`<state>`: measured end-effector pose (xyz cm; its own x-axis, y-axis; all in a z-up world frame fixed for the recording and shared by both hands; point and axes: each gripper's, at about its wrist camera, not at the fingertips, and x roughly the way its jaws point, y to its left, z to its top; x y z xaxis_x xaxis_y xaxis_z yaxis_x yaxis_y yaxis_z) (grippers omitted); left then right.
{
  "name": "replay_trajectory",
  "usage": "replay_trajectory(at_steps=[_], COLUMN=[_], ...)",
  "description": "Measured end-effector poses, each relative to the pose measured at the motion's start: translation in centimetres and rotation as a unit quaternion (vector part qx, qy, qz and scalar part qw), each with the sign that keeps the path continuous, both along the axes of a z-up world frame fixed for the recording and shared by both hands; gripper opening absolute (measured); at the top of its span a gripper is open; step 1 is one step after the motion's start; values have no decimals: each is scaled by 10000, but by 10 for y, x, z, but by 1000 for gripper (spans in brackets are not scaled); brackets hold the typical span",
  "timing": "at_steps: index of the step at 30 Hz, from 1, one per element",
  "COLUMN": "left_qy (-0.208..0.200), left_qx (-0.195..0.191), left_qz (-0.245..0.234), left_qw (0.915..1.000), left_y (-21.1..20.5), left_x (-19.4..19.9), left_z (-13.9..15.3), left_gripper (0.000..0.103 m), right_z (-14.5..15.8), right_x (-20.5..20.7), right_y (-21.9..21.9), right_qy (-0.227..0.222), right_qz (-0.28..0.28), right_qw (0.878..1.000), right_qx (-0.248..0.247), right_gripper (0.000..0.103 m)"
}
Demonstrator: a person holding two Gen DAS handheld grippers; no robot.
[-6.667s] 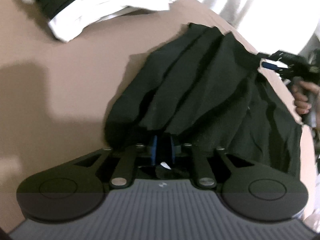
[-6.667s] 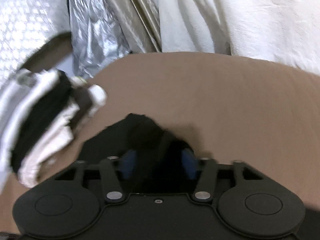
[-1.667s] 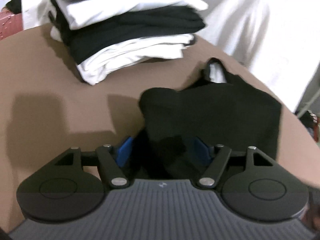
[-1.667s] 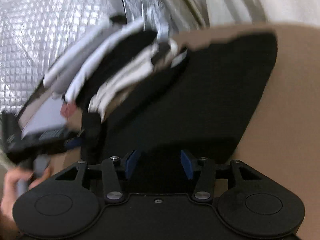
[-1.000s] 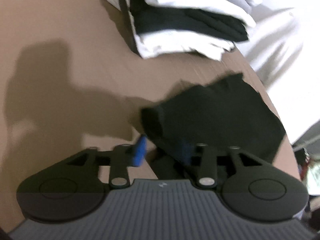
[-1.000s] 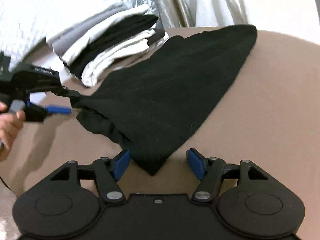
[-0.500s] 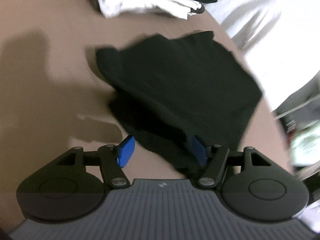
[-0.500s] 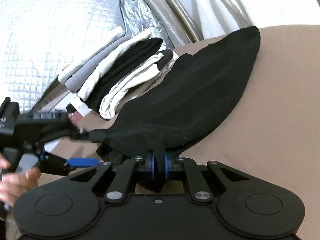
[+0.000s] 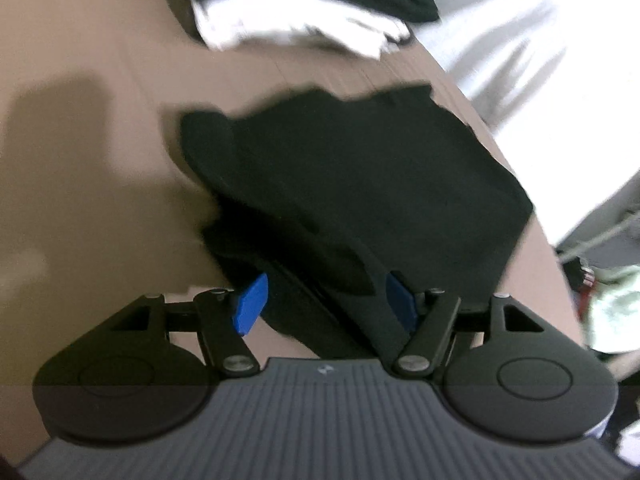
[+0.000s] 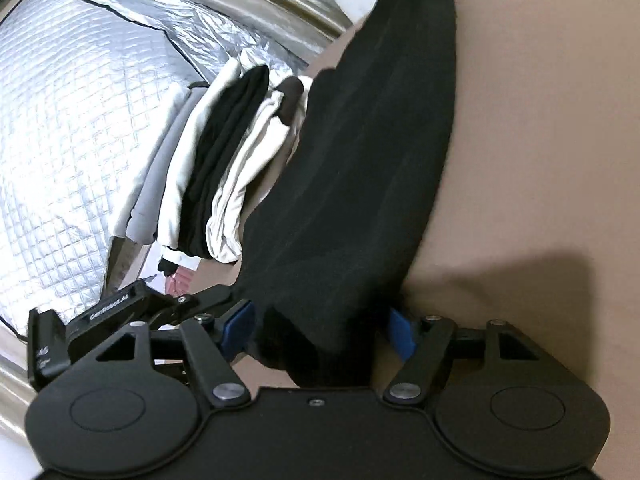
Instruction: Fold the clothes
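- Our left gripper [image 9: 324, 304] and right gripper [image 10: 318, 330] both stand spread wide, gripping nothing.
- The black garment [image 10: 360, 168] lies on the brown table [image 10: 540, 120], its near edge between both jaws, long axis running away from us, beside the folded stack [image 10: 212, 168].

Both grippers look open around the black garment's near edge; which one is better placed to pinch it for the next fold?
Probably the left gripper: a bunched fold of the black garment lies between its open fingers. The right gripper is open too, with cloth draping across it.
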<state>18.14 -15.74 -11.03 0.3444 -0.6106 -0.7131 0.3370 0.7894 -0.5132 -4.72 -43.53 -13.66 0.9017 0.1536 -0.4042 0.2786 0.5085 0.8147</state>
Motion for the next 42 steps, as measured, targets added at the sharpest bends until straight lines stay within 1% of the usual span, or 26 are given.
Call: replay_trajectory(at_steps=[2, 3, 4, 5, 6, 7, 8, 9, 12, 14, 15, 18, 22, 23, 28, 33, 34, 36, 39, 40, 42], left_qy=[-120, -174, -128, -70, -4, 33, 38, 40, 104, 304, 407, 610, 606, 647, 1151, 1095, 1019, 726, 294, 234, 349], left_qx=[40, 57, -3, -73, -147, -175, -166, -154, -218, -373, -452, -624, -601, -593, -792, -822, -824, -752, -631, -651, -798], left_qz=[124, 181, 232, 283, 323, 351, 353, 350, 257, 146, 90, -8, -141, -176, -345, -404, -326, -129, 142, 189, 231], left_qw=[9998, 9997, 9996, 9995, 9994, 9992, 9992, 9993, 9994, 9987, 9981, 9962, 9963, 9960, 9896, 9897, 9908, 9944, 9975, 9974, 9959], left_y=[6, 10, 13, 17, 20, 21, 22, 23, 19, 19, 19, 20, 15, 13, 4, -1, 2, 7, 15, 18, 22], left_x=[4, 6, 8, 10, 13, 15, 16, 17, 18, 18, 18, 18, 17, 17, 14, 10, 9, 7, 4, 4, 8], left_z=[4, 5, 5, 4, 3, 2, 2, 2, 2, -1, -3, -6, -5, -6, -21, -18, -16, -8, 3, 5, 4], left_gripper=[65, 65, 65, 65, 65, 65, 65, 65, 65, 65, 66, 66, 66, 68, 72, 72, 72, 72, 72, 72, 72], right_z=[-1, -2, -3, -4, -5, -5, -4, -3, 7, 16, 19, 23, 32, 35, 48, 48, 46, 40, 33, 33, 34], right_x=[12, 18, 24, 29, 32, 33, 34, 34, 26, 23, 22, 16, 15, 14, 8, -4, -7, -10, -11, -11, -10], right_y=[0, -2, -3, -4, -5, -5, -5, -4, 7, 16, 19, 20, 20, 20, 19, 14, 13, 11, 8, 8, 9], right_qy=[-86, -129, -178, -223, -241, -217, -193, -179, -157, -79, -86, -173, -189, -188, -292, -268, -231, -126, -150, -170, -158], right_qz=[37, 58, 75, 86, 67, 17, -34, -77, -83, -28, -13, -33, 69, 98, 192, 246, 251, 243, 211, 210, 219], right_qw=[9998, 9995, 9989, 9981, 9977, 9978, 9979, 9982, 9998, 9988, 9980, 9969, 9942, 9935, 9913, 9904, 9897, 9887, 9916, 9918, 9915], right_qx=[172, 296, 433, 561, 634, 622, 610, 565, 26, -482, -629, -769, -1060, -1120, -1269, -1330, -1392, -1471, -1265, -1249, -1271], right_gripper=[77, 76, 75, 62, 40, 28, 18, 17, 15, 15, 15, 14, 14, 14, 13, 12, 12, 12, 12, 12, 12])
